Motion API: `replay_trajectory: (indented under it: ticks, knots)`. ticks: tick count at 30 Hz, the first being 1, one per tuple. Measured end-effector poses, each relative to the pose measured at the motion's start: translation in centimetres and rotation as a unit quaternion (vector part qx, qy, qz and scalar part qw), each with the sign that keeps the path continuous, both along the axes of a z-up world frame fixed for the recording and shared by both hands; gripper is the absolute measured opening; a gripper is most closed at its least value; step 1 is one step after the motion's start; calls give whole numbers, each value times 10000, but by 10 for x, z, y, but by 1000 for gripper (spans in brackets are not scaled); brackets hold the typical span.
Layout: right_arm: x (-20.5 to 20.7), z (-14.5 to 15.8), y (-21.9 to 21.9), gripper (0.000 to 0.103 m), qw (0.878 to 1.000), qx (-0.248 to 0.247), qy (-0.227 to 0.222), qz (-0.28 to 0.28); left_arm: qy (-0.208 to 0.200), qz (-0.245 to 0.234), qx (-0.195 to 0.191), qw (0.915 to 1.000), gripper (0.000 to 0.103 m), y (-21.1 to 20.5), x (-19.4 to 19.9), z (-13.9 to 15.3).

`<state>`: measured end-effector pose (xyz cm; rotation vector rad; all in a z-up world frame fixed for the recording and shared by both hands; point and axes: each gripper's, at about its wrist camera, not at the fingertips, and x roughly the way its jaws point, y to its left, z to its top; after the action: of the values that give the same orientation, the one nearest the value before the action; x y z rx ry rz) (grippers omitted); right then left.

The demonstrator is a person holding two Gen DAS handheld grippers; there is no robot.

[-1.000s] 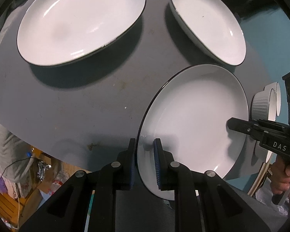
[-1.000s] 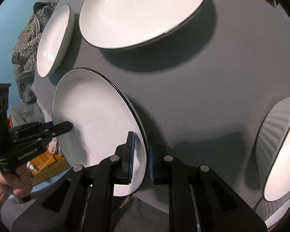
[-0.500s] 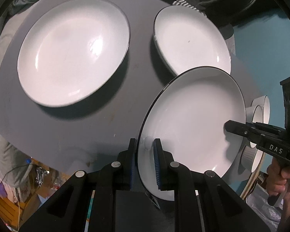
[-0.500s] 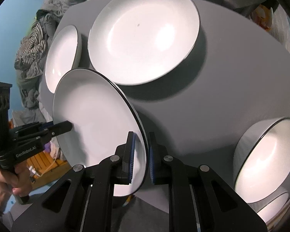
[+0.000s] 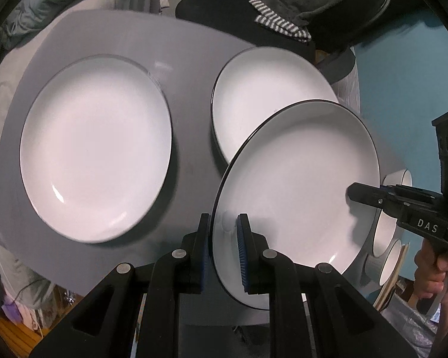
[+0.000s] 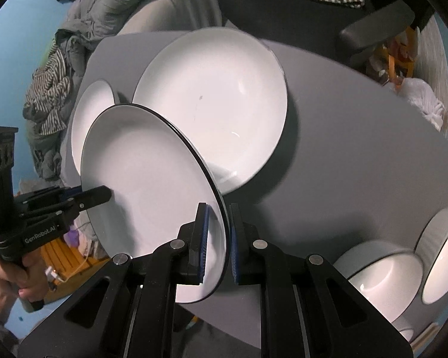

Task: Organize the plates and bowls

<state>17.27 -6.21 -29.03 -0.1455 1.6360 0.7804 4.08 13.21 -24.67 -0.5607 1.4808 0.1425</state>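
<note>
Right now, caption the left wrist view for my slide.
Both grippers' jaws clamp a lifted plate above two plates on the table.

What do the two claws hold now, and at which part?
Both hold one white plate by its rim: the left claw at one edge, the right claw at the opposite edge.

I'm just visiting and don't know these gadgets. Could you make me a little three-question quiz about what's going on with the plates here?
1. True or false: the held plate is gripped by only one gripper.
2. How many other plates lie flat on the grey table in the left wrist view?
3. Multiple choice: the bowls in the right wrist view are A) stacked on the held plate, B) on the table at the lower right, C) in a hand.

Key: 1 false, the left gripper and right gripper both clamp its rim; 2 two; 3 B.
</note>
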Motion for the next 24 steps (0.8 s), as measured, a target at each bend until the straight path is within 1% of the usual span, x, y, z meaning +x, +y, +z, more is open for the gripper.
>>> replay_trajectory:
  ticks: [3, 7, 12, 17, 24]
  knots:
    - [10, 0, 1, 13, 10000, 43, 8, -32, -30, 5, 59, 10000, 16, 5, 15, 3]
    - [23, 0, 8, 13, 10000, 54, -12, -23, -17, 32, 129, 9999, 16, 8, 37, 1]
    - [42, -2, 21, 13, 10000, 11, 2, -9, 20, 105, 208, 9997, 16, 16, 55, -2]
    - [58, -8, 25, 14, 10000, -10, 59, -52, 109, 165, 244, 9995, 16, 17, 70, -8]
    - [72, -18, 30, 14, 9998, -118, 128, -44, 287, 68, 361, 9989, 17, 18, 79, -30]
